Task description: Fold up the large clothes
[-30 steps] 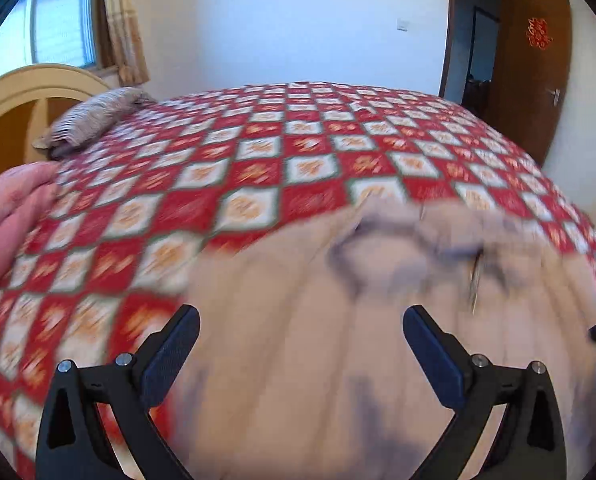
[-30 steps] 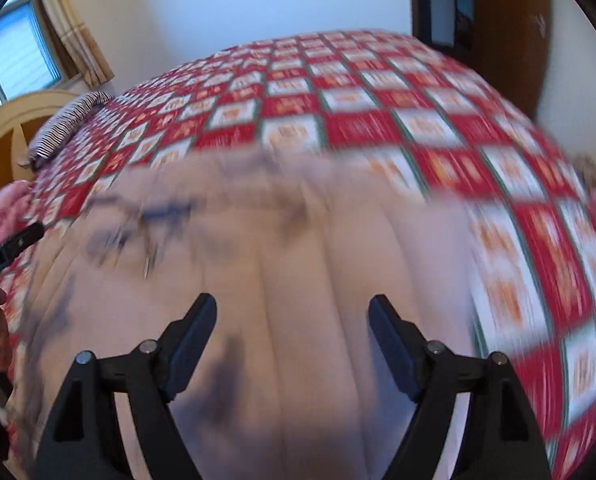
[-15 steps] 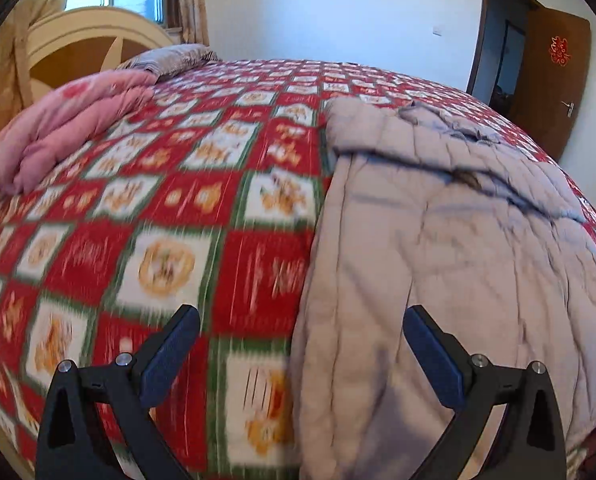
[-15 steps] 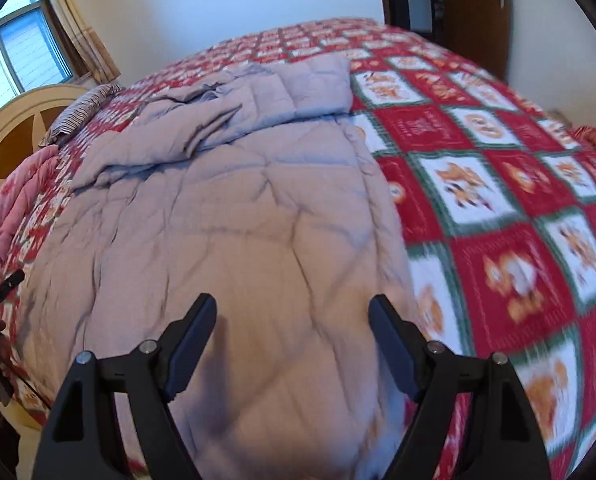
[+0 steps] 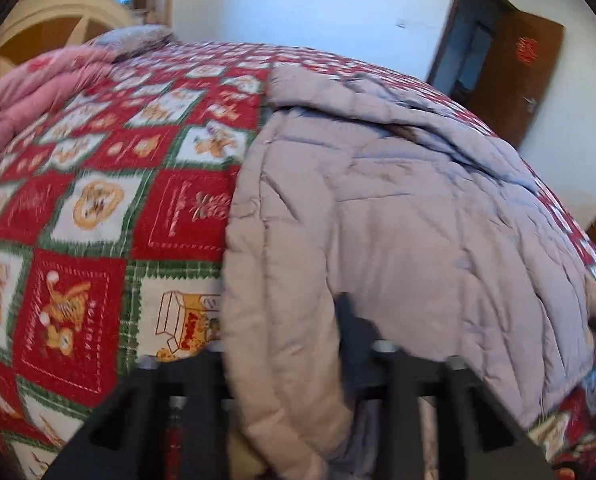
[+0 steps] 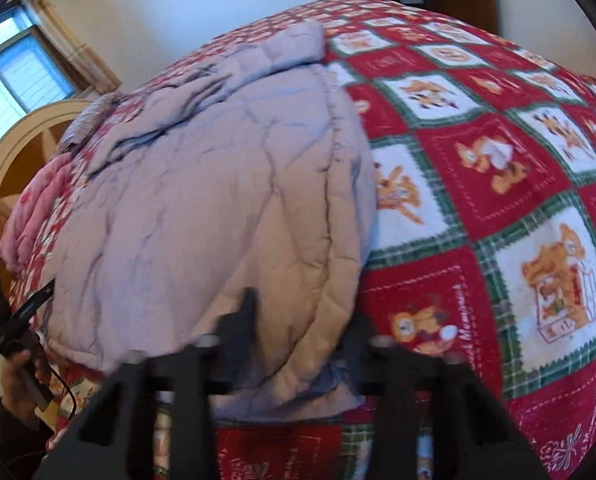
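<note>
A large grey quilted coat [image 5: 397,216] lies spread on the bed, its far end bunched and folded. It also shows in the right wrist view [image 6: 218,208]. My left gripper [image 5: 282,344] is closed on the coat's near left hem corner, with fabric bulging between the fingers [image 5: 349,320]. My right gripper [image 6: 301,320] is closed on the near right hem corner, fabric pinched between its fingers [image 6: 246,312]. The left gripper's tip [image 6: 26,312] shows at the left edge of the right wrist view.
The bed carries a red, white and green patchwork cover [image 5: 98,208], also in the right wrist view [image 6: 497,184]. A pink folded blanket [image 5: 26,96] and a striped pillow [image 5: 138,38] lie by the wooden headboard [image 5: 46,28]. A brown door [image 5: 529,68] stands open at the back right.
Both grippers have come down to the coat's near hem and closed on its two corners. They were open above the coat half a second ago.
</note>
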A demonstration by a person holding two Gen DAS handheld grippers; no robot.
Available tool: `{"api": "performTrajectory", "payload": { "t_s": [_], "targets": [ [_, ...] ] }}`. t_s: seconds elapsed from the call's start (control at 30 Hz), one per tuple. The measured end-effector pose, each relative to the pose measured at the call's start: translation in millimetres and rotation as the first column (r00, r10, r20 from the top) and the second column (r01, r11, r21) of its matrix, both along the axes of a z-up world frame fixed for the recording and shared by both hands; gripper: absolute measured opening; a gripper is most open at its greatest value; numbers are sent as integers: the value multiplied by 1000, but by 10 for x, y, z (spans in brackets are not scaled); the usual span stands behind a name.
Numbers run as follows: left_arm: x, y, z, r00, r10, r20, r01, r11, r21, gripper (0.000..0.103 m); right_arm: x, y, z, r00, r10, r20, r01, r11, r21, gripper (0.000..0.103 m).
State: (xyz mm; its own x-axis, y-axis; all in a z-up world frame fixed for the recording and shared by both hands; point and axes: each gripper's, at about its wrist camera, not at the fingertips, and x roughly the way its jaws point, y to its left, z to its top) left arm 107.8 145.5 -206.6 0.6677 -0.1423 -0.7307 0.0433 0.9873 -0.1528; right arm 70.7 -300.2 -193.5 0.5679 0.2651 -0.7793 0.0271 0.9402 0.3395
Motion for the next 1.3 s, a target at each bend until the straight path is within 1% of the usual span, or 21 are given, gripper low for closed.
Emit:
{"api": "performTrajectory", "payload": {
  "t_s": [0.07, 0.13, 0.2, 0.3, 0.43, 0.47, 0.53, 0.6, 0.63, 0.7, 0.77, 0.8, 0.83, 0.9, 0.97, 1.0, 1.07, 1.13, 1.2, 1.23, 1.3],
  "targets": [
    [-60, -1, 76, 1000, -15, 18, 15, 1000, 20, 13, -2, -25, 59, 1000, 7, 16, -7, 999, 31, 19],
    [-164, 55, 207, 998, -41, 41, 42, 999, -29, 11, -39, -66, 124, 999, 15, 33, -17, 999, 50, 16],
    [-291, 90, 379, 995, -62, 77, 66, 996, -52, 9, -89, -118, 245, 997, 22, 69, -27, 997, 71, 14],
    [-539, 127, 693, 985, -102, 143, 116, 988, -97, 8, -274, -214, 553, 990, 40, 137, -53, 995, 89, 13],
    [-862, 183, 1171, 955, -150, 255, 191, 971, -144, 8, -522, -274, 956, 974, 58, 219, -86, 989, 118, 13],
    [-916, 183, 1290, 944, -164, 287, 209, 969, -134, 8, -615, -300, 1097, 966, 59, 251, -91, 989, 118, 13],
    [-915, 164, 1427, 931, -182, 318, 224, 969, -102, 8, -724, -341, 1301, 950, 57, 308, -97, 988, 117, 13],
    [-789, 128, 1496, 920, -196, 339, 232, 970, -71, 9, -714, -388, 1462, 934, 46, 355, -98, 987, 129, 13],
    [-684, 111, 1519, 918, -195, 344, 233, 970, -72, 9, -662, -406, 1515, 927, 40, 372, -98, 985, 139, 13],
    [-481, 122, 1556, 914, -186, 360, 241, 964, -113, 10, -490, -416, 1569, 919, 24, 394, -93, 983, 159, 13],
    [-235, 159, 1616, 917, -157, 367, 224, 963, -147, 13, -276, -417, 1610, 914, 10, 406, -90, 980, 178, 13],
    [-98, 176, 1657, 920, -147, 363, 217, 963, -161, 14, -191, -430, 1627, 913, 7, 408, -89, 979, 182, 13],
    [80, 212, 1725, 930, -126, 344, 200, 962, -188, 16, -11, -416, 1670, 910, 1, 415, -87, 978, 188, 13],
    [278, 254, 1841, 934, -105, 343, 191, 956, -225, 18, 177, -433, 1765, 906, -3, 424, -86, 978, 192, 13],
    [528, 239, 1923, 936, -77, 343, 171, 953, -251, 21, 508, -422, 1879, 904, -18, 428, -78, 976, 205, 13],
    [679, 233, 1941, 942, -70, 327, 168, 945, -282, 22, 653, -418, 1930, 900, -24, 436, -71, 977, 199, 13],
    [1029, 263, 1968, 963, -47, 267, 141, 928, -346, 23, 968, -369, 2010, 896, -44, 442, -41, 983, 181, 13],
    [1305, 346, 2039, 974, -32, 226, 119, 916, -384, 26, 1268, -357, 2020, 899, -64, 434, -22, 982, 189, 13],
    [1446, 443, 2079, 976, -12, 218, 105, 900, -423, 33, 1549, -392, 1996, 904, -96, 417, 14, 981, 195, 13],
    [1506, 472, 2083, 977, -5, 212, 96, 902, -420, 39, 1732, -408, 1968, 911, -109, 398, 30, 980, 199, 13],
    [1640, 504, 2051, 980, 22, 199, 65, 906, -419, 41, 1938, -434, 1909, 919, -113, 379, 44, 981, 187, 13]
  ]
}}
